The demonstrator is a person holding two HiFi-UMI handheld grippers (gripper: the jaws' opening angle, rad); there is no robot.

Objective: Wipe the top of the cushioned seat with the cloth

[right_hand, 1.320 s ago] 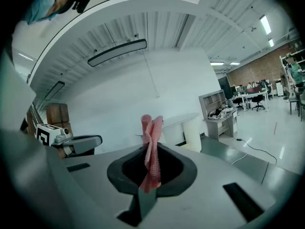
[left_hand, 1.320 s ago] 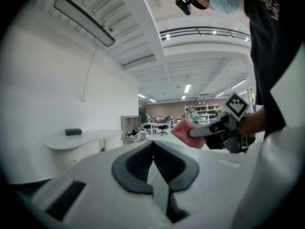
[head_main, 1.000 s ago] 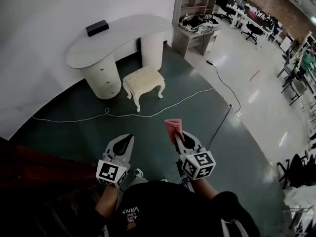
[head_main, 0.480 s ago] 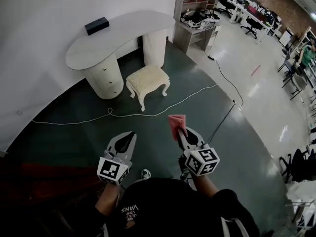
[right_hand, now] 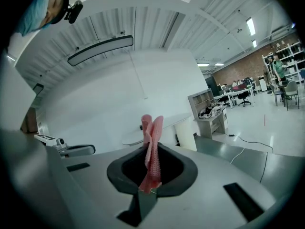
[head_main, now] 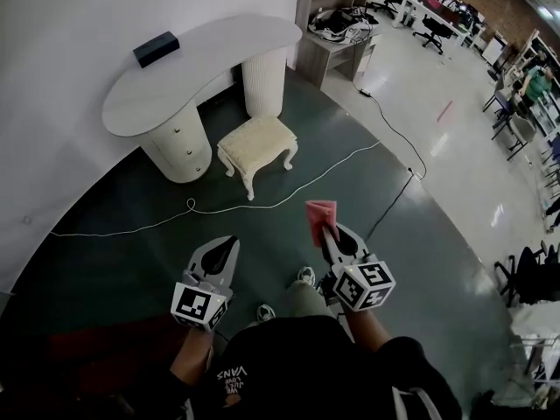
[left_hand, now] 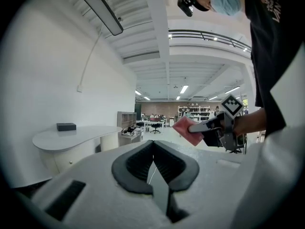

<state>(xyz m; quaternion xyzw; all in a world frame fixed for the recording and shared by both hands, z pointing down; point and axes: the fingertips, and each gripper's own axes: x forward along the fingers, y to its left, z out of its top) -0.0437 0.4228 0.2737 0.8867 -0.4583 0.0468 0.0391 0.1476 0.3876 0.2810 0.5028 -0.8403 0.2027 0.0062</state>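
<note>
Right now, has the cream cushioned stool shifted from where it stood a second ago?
No. The cream cushioned stool still stands by the white curved desk, right of its drawer pedestal and in front of its ribbed column.

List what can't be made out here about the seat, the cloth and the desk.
- Cushioned seat: too small in the head view to show any dust or stains on its top.
- Cloth: bunched in the right gripper, with its lower part hidden between the jaws, so its full size is unclear.
- Dark box on the desk: too small in the head view to identify.
</note>
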